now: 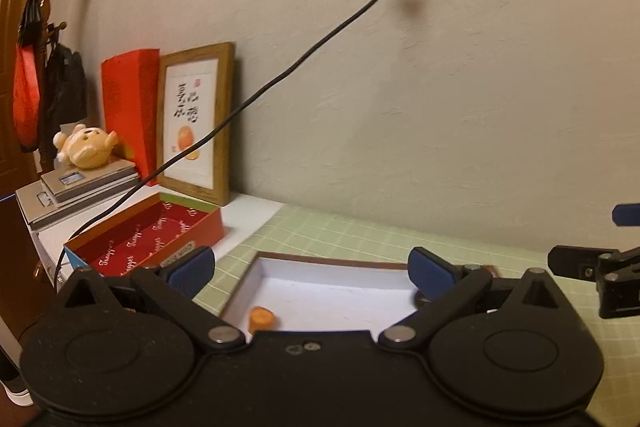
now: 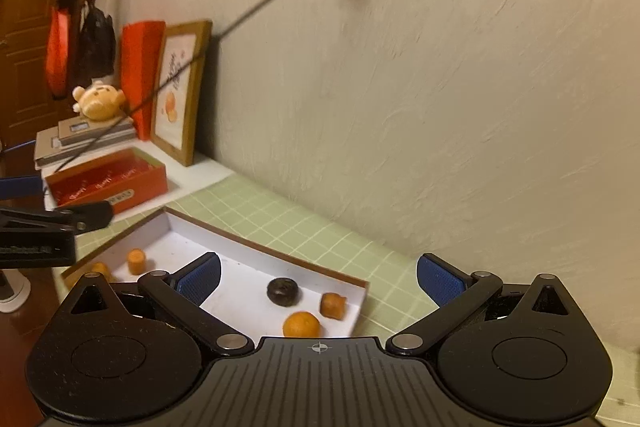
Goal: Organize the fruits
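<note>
Left gripper (image 1: 311, 273): jaws spread wide, nothing between the blue pads; it hangs above the near-left part of the tray, probably so that the fruits below stay within reach.
Right gripper (image 2: 319, 277): likewise fully spread and empty, poised over the tray's right half.
White tray (image 2: 240, 247): shallow rectangular box, smooth white floor, thin brown rim, lying flat on the mat; its low walls leave the fruits open to a grasp from above.
Round orange fruit (image 2: 301, 324): matte sphere in the tray near its right end, partly hidden by the right gripper's body.
Orange cylinders: one stubby piece (image 2: 332, 304) just right of the sphere, another (image 2: 136, 260) upright near the tray's left end; flat-topped, probably toy fruit.
Dark ring-shaped piece (image 2: 283, 291): glossy, doughnut-like, between the sphere and the tray's far wall.
Green mat (image 2: 320, 227): gridded surface under the tray.
Red box (image 1: 152, 231): open, printed red lining, well apart to the left; a plausible destination, though this cannot be confirmed.
Progress: judged early, since neither tool holds any fruit.
</note>
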